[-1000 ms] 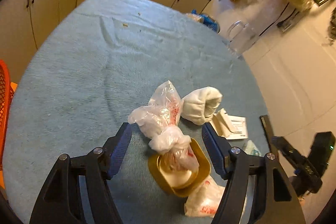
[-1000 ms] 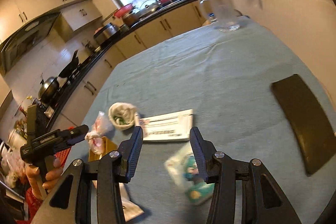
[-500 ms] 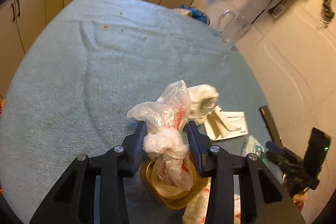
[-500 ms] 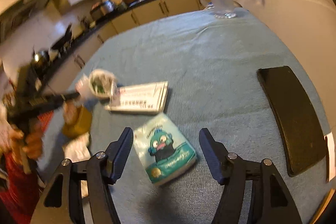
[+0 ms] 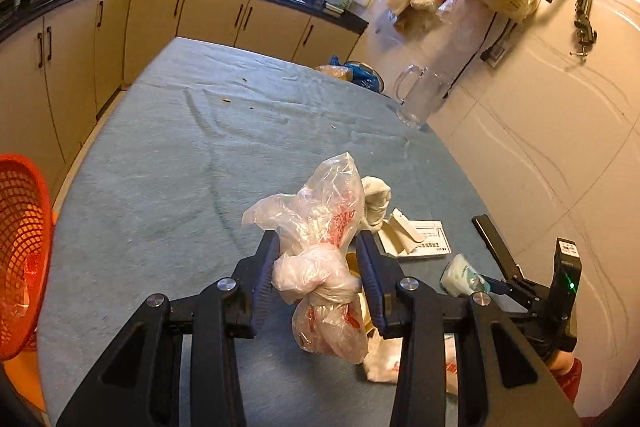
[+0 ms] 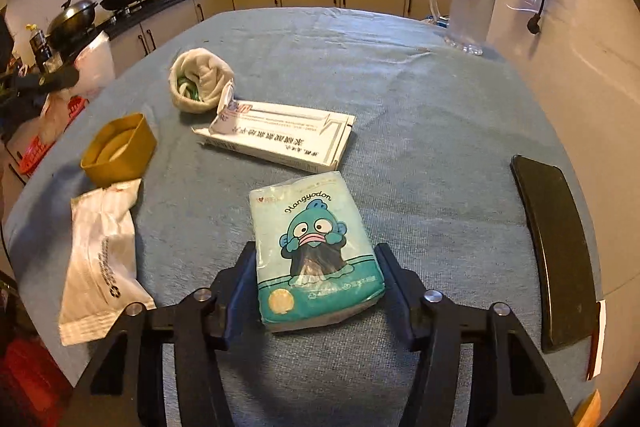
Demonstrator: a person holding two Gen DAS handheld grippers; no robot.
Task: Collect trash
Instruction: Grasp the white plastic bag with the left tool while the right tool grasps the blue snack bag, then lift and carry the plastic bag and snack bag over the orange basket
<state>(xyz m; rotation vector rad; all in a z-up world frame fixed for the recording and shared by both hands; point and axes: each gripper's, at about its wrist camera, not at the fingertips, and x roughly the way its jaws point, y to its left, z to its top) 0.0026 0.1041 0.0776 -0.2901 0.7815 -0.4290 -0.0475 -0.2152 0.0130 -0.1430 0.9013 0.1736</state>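
left wrist view: left gripper (image 5: 316, 263) is clamped on the knotted plastic bag (image 5: 320, 267) at frame centre, lifted off the blue cloth-covered table (image 5: 160, 167); the slick film could slip free. right gripper (image 6: 316, 271) stands apart around the tissue pack (image 6: 314, 247), lower centre. orange basket (image 5: 20, 247) at left edge; kitchen cabinets (image 5: 208, 15) behind.
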